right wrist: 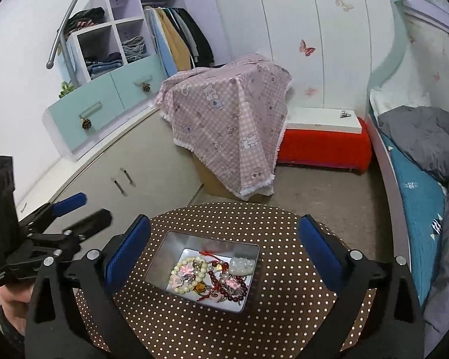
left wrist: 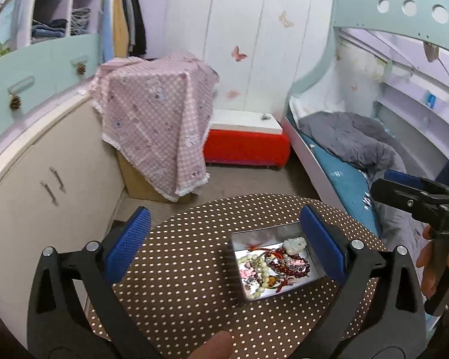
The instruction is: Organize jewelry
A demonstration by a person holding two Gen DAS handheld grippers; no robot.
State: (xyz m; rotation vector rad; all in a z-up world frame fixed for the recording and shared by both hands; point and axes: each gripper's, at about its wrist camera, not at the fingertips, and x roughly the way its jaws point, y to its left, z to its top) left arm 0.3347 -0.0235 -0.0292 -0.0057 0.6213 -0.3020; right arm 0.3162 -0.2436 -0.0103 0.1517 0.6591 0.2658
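An open metal tin sits on a round brown table with white dots. It holds a tangle of jewelry: pearl bracelets, dark red bead strings, pink pieces and a pale jade pendant. My left gripper is open and empty above the table, with the tin by its right finger. My right gripper is open and empty above the tin. Each gripper shows at the edge of the other's view: the right one and the left one.
A box draped in pink checked cloth stands beyond the table. A red and white bench is by the wall. A bed with a grey duvet is on the right, a beige cabinet on the left.
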